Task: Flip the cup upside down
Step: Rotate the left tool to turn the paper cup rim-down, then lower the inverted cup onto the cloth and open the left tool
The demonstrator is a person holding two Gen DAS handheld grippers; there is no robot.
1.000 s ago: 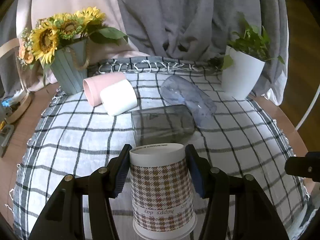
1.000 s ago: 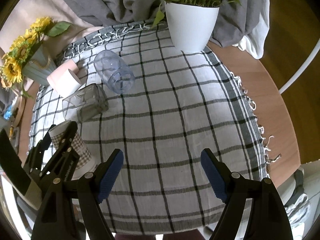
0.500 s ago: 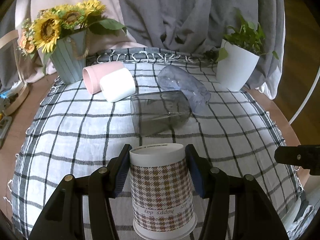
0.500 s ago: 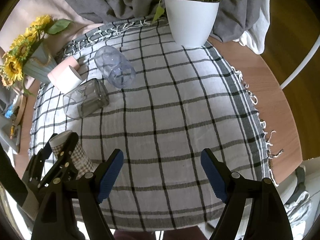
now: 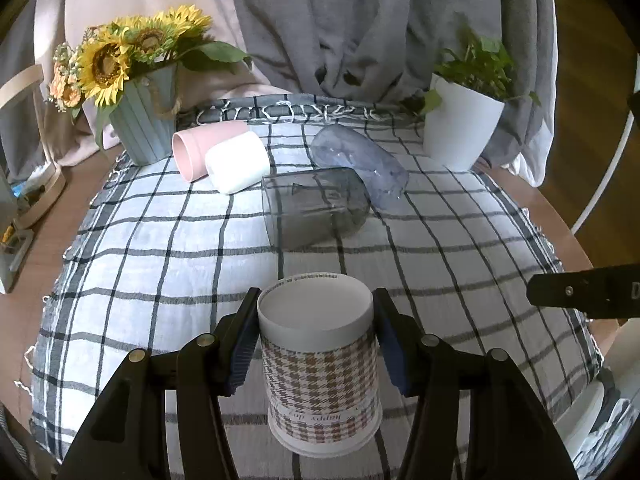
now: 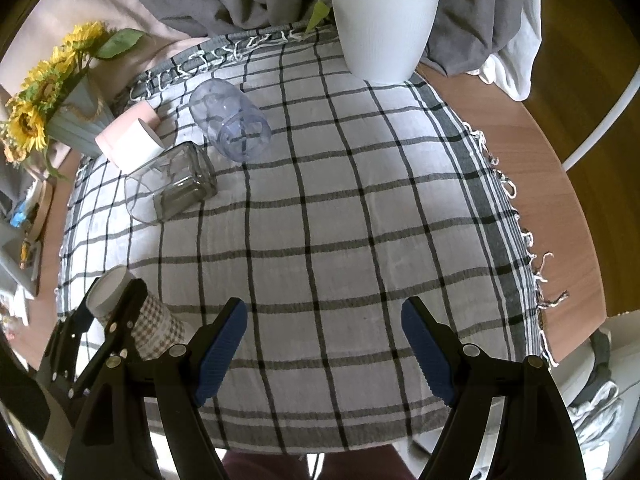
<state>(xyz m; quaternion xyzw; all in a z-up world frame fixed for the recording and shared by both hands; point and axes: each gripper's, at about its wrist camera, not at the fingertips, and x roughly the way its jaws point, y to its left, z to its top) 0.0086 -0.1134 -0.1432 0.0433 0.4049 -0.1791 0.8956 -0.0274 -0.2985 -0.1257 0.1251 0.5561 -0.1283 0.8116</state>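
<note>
A houndstooth paper cup is held between the blue pads of my left gripper, which is shut on it. Its white base faces up and away and its rim faces down, above the checked cloth. The right wrist view shows the same cup tilted in the left gripper at the lower left. My right gripper is open and empty above the cloth's near edge.
Four cups lie on their sides at the back: pink, white, smoky square glass, clear bluish. A sunflower vase stands back left, a white plant pot back right. Bare wood table edge lies right.
My left gripper has lifted and tipped forward with the cup, so its white base now shows more. The right gripper has risen slightly and stays open.
</note>
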